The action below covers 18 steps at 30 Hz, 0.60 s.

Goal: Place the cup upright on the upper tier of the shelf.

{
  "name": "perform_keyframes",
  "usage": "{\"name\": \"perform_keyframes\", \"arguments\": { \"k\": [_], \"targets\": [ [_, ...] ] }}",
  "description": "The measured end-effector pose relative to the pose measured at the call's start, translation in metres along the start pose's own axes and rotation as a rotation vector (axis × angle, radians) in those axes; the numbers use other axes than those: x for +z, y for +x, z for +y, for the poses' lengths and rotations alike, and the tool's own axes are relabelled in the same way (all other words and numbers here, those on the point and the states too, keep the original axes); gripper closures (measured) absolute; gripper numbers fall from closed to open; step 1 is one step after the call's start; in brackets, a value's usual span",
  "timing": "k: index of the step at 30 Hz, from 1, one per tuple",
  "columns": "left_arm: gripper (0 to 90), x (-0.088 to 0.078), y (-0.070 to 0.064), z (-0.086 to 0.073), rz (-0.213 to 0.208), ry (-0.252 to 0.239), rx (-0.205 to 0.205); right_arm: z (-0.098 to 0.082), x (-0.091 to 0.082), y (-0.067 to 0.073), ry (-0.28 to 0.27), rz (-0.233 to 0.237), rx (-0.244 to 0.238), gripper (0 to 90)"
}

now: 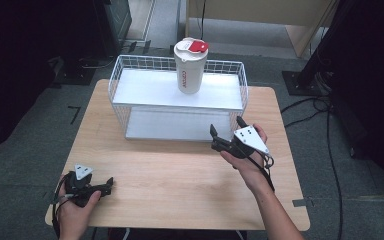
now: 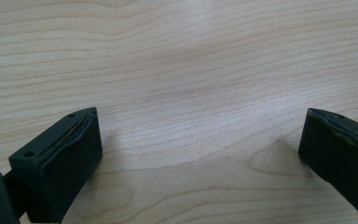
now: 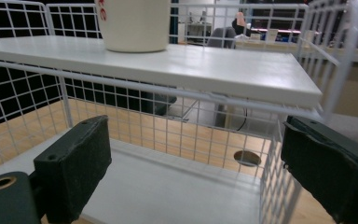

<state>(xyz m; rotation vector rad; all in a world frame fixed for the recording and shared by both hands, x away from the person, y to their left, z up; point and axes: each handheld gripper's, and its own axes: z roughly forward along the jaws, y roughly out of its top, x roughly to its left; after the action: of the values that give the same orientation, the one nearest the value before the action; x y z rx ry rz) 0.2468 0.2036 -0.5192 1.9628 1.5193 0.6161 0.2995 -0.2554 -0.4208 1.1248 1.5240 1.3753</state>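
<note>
- The white cup [image 1: 190, 67] with its red-and-white lid stands upright on the top shelf of the wire rack [image 1: 130, 75], ahead of the right gripper [image 1: 228, 131] and a little to its left, higher than the jaws and well apart from them.
- In the right gripper view the cup [image 3: 133, 23] shows only its lower part, sitting on the white shelf board [image 3: 214, 65] above and left of the gap between the jaws.
- The right gripper [image 3: 196, 172] is spread wide and has hold of nothing; its jaws point at the front of the rack, level with the lower shelf.
- Between that gripper and the cup stands the rack's front wire mesh [image 3: 168, 126] and the edge of the upper board; the rack's right-hand corner wires run just in front of the right jaw.
- Beyond the mesh, the table [image 1: 180, 175] has a round hole [image 3: 247, 157] in it.
- The left gripper [image 1: 105, 186] lies low over the near left corner of the table, well apart from the rack and the cup, which are far ahead of it and to its right.
- The left gripper [image 2: 198, 154] is also wide open and empty, with bare wood grain between and ahead of its jaws.
- A hand [image 1: 75, 210] grips the left tool; the other hand [image 1: 247, 160] holds the right one.
</note>
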Motion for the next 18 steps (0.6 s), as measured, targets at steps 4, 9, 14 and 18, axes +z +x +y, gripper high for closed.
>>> {"name": "perform_keyframes", "arguments": {
  "k": [4,9,14,18],
  "targets": [
    [0.0,0.0,0.0,0.0,0.0,0.001,0.001,-0.01,-0.007,-0.006,0.017,-0.008,0.002,8.0],
    [0.0,0.0,0.0,0.0,0.0,0.001,0.002,-0.022,-0.016,-0.013,0.036,-0.024,0.007,7.9],
    [0.0,0.0,0.0,0.0,0.0,0.003,0.004,-0.031,-0.024,-0.022,0.055,-0.036,0.016,7.7],
    [0.0,0.0,0.0,0.0,0.0,0.001,0.001,-0.04,-0.032,-0.029,0.07,-0.049,0.018,7.7]
  ]
}}
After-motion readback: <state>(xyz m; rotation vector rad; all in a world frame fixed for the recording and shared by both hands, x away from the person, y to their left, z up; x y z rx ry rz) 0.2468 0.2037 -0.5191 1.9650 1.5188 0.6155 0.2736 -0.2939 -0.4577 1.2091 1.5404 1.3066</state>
